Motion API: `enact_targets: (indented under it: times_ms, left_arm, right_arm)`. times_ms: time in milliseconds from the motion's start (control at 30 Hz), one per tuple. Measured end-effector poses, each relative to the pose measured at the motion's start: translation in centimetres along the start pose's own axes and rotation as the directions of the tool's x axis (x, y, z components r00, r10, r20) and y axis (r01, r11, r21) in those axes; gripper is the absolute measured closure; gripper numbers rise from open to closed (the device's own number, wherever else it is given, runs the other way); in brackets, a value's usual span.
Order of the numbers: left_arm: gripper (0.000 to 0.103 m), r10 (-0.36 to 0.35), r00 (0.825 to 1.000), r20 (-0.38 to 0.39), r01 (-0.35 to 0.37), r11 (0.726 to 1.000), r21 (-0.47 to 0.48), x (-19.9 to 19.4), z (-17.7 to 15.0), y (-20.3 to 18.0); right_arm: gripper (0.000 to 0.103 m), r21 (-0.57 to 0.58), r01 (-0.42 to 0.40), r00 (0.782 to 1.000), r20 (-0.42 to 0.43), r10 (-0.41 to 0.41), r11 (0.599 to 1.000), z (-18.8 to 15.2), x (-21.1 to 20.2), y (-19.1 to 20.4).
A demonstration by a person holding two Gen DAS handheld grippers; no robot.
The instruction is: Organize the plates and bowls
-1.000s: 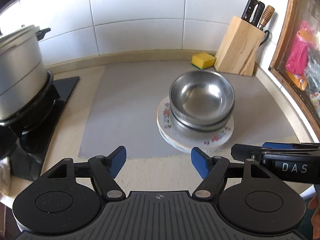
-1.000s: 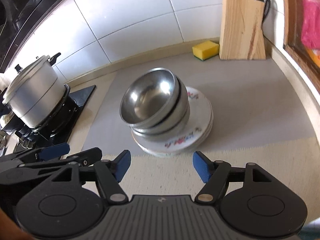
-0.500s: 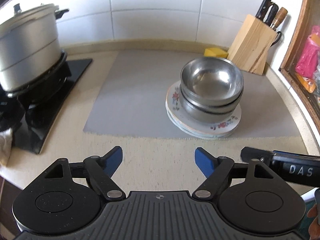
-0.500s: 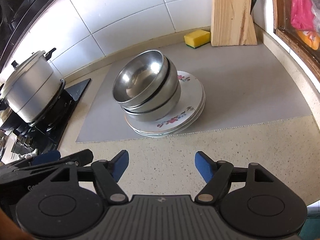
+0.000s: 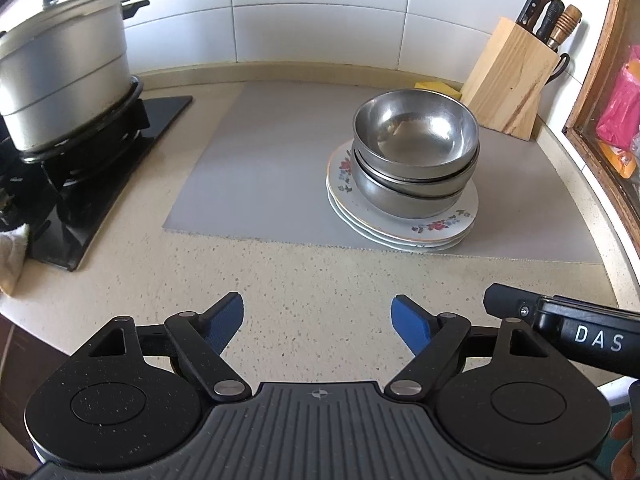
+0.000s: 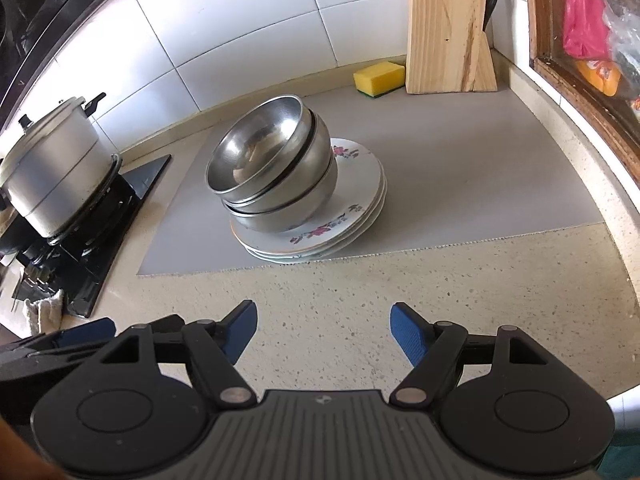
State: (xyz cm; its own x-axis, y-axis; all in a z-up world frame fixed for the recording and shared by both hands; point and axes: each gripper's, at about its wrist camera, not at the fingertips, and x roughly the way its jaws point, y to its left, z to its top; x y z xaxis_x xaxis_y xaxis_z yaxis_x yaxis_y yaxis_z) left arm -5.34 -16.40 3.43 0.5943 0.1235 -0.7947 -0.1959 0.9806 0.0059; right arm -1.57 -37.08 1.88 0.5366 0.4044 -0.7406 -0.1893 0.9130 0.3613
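Neatly nested steel bowls [image 5: 416,148] atop floral plates [image 5: 440,226]

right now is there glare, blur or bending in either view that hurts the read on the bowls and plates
Left wrist view: sharp; daylight glints inside the top steel bowl, and fisheye curves the tile lines. Right wrist view: the bowl stack and floral plates are crisp but lean with lens distortion; the window edge is bright.

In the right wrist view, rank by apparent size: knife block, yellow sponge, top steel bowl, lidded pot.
1. top steel bowl and lidded pot: alike, pot farther, unranked
2. knife block
3. yellow sponge
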Motion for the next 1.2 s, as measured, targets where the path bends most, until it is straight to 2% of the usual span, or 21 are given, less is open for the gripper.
enact_targets:
  times_ms: [333,1200]
  left_arm:
    - [0.024,0.037,0.999,0.0,-0.037,0.999,-0.015,-0.25,-0.39,-0.1]
    - [0.026,0.064,0.998,0.012,-0.064,0.998,-0.009,-0.61,-0.48,0.61]
  right_arm:
    - [0.055,0.004,-0.008,1.0,-0.006,0.008,1.0,-0.65,0.29,0.1]
    - [0.055,-0.01,-0.002,1.0,-0.006,0.002,1.0,-0.89,0.43,0.69]
